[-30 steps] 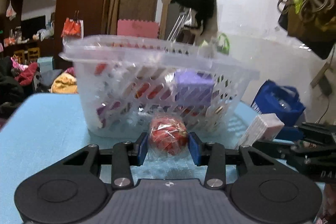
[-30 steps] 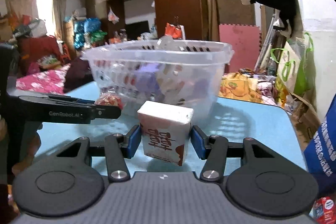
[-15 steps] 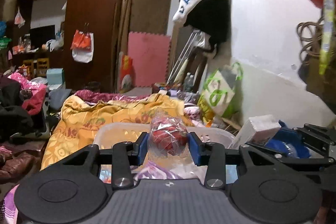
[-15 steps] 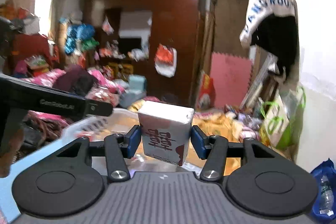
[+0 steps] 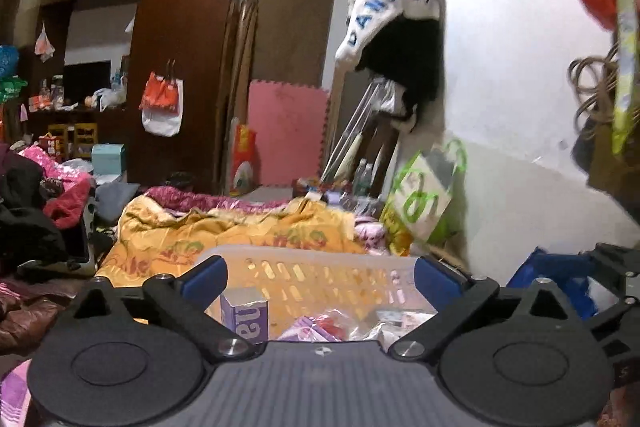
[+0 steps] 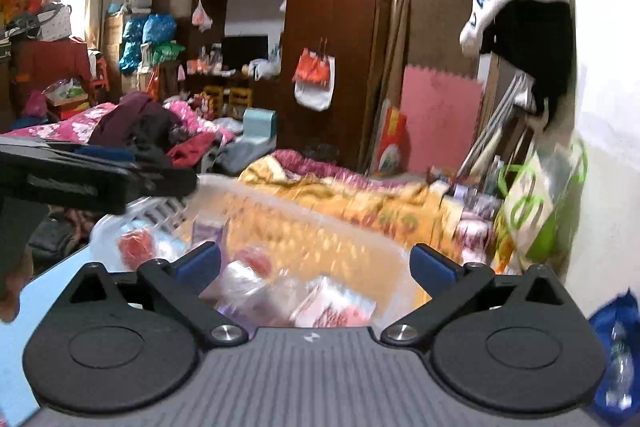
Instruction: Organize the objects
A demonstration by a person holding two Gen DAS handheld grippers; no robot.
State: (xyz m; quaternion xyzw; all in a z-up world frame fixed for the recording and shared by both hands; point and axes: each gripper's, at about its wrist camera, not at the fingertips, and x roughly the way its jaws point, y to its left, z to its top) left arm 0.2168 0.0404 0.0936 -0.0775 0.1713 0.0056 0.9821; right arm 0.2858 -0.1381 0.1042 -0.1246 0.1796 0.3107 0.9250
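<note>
A clear plastic basket [image 5: 320, 259] lies below both grippers, with a purple box [image 5: 244, 319] and several wrapped snacks inside. My left gripper [image 5: 320, 279] is open and empty above the basket. My right gripper [image 6: 316, 265] is open and empty above the basket [image 6: 168, 207] too. A red wrapped ball [image 6: 136, 247] and a white and red carton [image 6: 336, 311] lie in the basket in the right wrist view. The left gripper shows at the left edge of the right wrist view [image 6: 100, 183].
The blue table [image 6: 44, 291] carries the basket. Behind it lie an orange blanket [image 5: 224, 231], piled clothes [image 6: 152, 131] and a dark wardrobe [image 5: 180, 47]. A green and white bag [image 5: 428, 199] leans on the white wall at the right. A blue bag [image 5: 560, 275] sits lower right.
Both grippers have opened over the basket. The red wrapped ball has left the left gripper and the white carton has left the right one; both now lie in the basket.
</note>
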